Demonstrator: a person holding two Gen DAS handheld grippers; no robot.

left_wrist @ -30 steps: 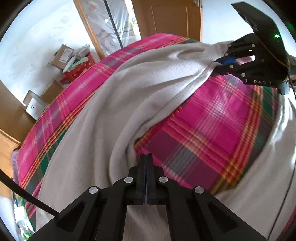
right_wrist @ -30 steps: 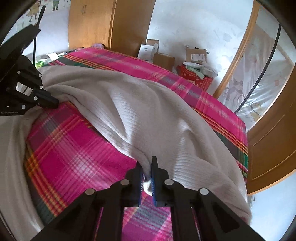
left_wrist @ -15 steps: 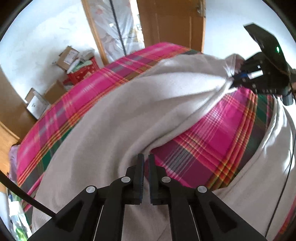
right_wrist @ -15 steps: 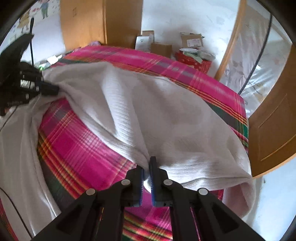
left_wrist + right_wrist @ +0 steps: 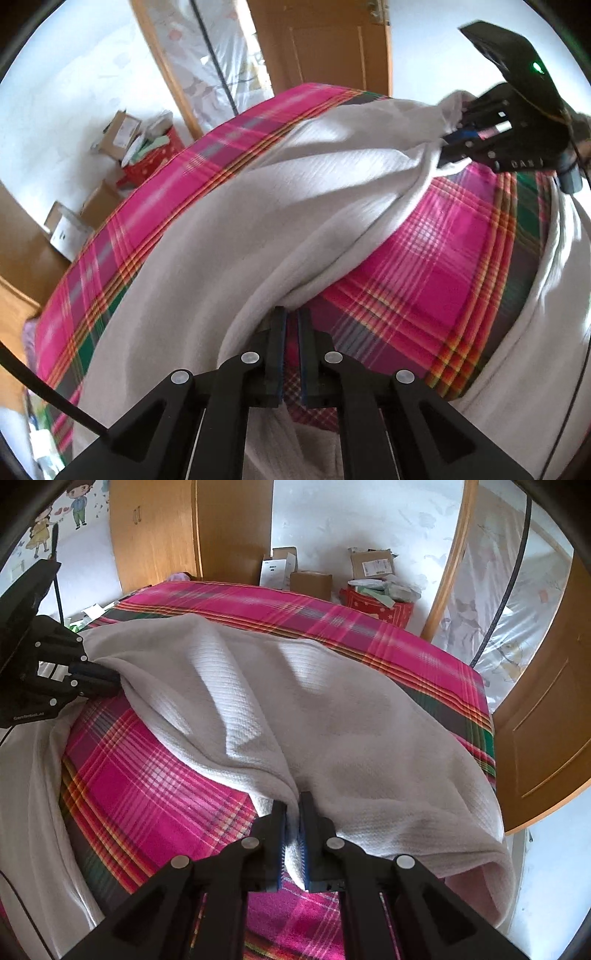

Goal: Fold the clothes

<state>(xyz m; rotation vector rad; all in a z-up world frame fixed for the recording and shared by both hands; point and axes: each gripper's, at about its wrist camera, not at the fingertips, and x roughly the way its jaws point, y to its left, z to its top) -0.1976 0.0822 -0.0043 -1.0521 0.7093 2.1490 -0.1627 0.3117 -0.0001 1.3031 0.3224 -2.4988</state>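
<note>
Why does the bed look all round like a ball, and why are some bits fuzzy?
Left wrist view: the fisheye lens bends the plaid bed into a dome, and the boxes at the edge look smeared. Right wrist view: same bulge; sunlight leaves bright patches on the white cloth.

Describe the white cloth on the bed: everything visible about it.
The white cloth is a large off-white piece with a fine ribbed or waffle weave, soft and matte. It drapes in loose folds over the pink plaid bedspread. The right hand-held gripper pinches a bunched edge, and the left hand-held gripper appears to grip another; the edge between them is lifted, baring plaid beneath. More white fabric lies along the near side. What garment it is cannot be told.
</note>
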